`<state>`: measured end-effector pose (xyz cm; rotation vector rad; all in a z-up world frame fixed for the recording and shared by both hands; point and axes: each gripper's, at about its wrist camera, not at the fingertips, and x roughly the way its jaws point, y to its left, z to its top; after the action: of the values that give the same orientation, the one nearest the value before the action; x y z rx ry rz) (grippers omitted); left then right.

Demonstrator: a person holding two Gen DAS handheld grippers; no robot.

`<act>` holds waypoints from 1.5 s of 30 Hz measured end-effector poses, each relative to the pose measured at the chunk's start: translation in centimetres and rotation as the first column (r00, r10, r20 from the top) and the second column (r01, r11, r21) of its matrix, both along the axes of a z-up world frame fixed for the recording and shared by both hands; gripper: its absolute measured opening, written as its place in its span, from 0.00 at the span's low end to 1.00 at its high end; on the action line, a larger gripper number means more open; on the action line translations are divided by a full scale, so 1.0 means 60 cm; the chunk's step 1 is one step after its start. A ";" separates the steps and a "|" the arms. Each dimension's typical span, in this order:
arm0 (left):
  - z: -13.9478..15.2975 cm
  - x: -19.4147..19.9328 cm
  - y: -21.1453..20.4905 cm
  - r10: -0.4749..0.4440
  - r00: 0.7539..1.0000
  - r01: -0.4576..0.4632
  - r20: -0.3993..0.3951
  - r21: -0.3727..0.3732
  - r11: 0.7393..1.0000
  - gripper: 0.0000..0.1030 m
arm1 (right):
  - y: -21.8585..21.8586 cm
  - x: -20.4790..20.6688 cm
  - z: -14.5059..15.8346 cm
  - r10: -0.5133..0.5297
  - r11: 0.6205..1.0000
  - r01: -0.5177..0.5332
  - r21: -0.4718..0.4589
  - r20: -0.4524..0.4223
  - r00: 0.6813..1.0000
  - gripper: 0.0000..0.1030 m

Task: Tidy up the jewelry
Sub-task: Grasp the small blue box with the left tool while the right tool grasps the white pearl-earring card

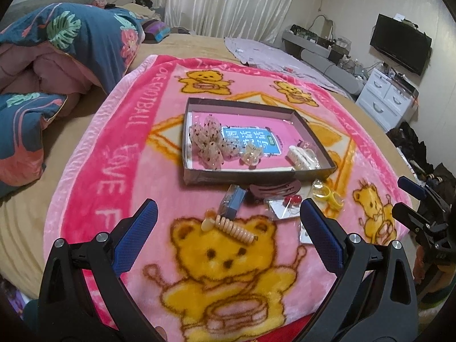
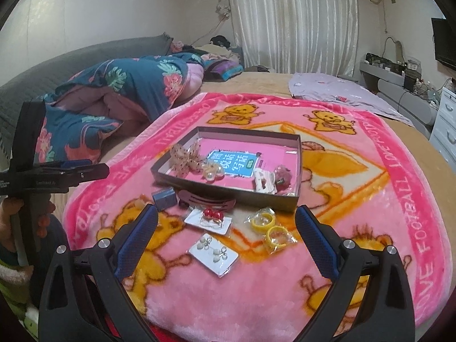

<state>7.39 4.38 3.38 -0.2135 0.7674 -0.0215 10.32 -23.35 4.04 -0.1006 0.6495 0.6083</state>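
A shallow grey box (image 1: 256,174) (image 2: 228,191) lies on a pink bear blanket and holds a dotted bow (image 1: 206,136), a star clip (image 1: 250,154) and a white claw clip (image 1: 302,156). In front of it lie a beige coil hair clip (image 1: 230,226), a small blue box (image 1: 232,199) (image 2: 164,196), a dark red hair clip (image 1: 273,189) (image 2: 206,196), a card with red earrings (image 2: 209,216), a card with pearl earrings (image 2: 213,252) and yellow rings in a bag (image 2: 269,226). My left gripper (image 1: 228,213) is open above the coil clip. My right gripper (image 2: 226,219) is open above the earring cards.
The blanket (image 1: 114,156) lies on a tan bed. A folded floral quilt (image 1: 65,51) lies at the left. A lilac sheet (image 1: 270,54) lies behind. White drawers (image 1: 384,94) and a TV (image 1: 399,42) stand at the right.
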 end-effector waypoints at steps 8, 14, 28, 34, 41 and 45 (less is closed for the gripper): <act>-0.026 0.008 -0.006 -0.007 0.999 0.008 -0.037 0.020 1.000 0.91 | 0.018 -0.001 -0.038 0.027 0.998 -0.029 -0.050 -0.041 0.999 0.93; -0.051 0.019 -0.009 -0.013 0.998 0.015 -0.067 0.030 0.999 0.91 | 0.031 0.005 -0.071 0.037 0.995 -0.043 -0.091 -0.065 0.997 0.93; -0.099 0.056 -0.018 -0.036 0.991 0.044 -0.131 0.063 0.997 0.91 | 0.072 0.028 -0.144 0.086 0.982 -0.108 -0.152 -0.146 0.985 0.93; -0.112 0.078 -0.029 -0.062 0.988 0.076 -0.140 0.094 0.993 0.91 | 0.084 0.043 -0.166 0.099 0.976 -0.128 -0.173 -0.169 0.981 0.93; -0.123 0.108 -0.037 -0.099 0.982 0.115 -0.161 0.097 0.989 0.78 | 0.106 0.062 -0.192 0.135 0.960 -0.177 -0.217 -0.194 0.972 0.93; -0.132 0.122 -0.042 -0.125 0.975 0.143 -0.184 0.088 0.986 0.67 | 0.111 0.064 -0.201 0.154 0.956 -0.196 -0.218 -0.196 0.968 0.86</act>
<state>14.69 1.86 -4.52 -0.0675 0.9574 -0.0922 14.18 -16.70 -8.02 -0.3326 0.8919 0.7146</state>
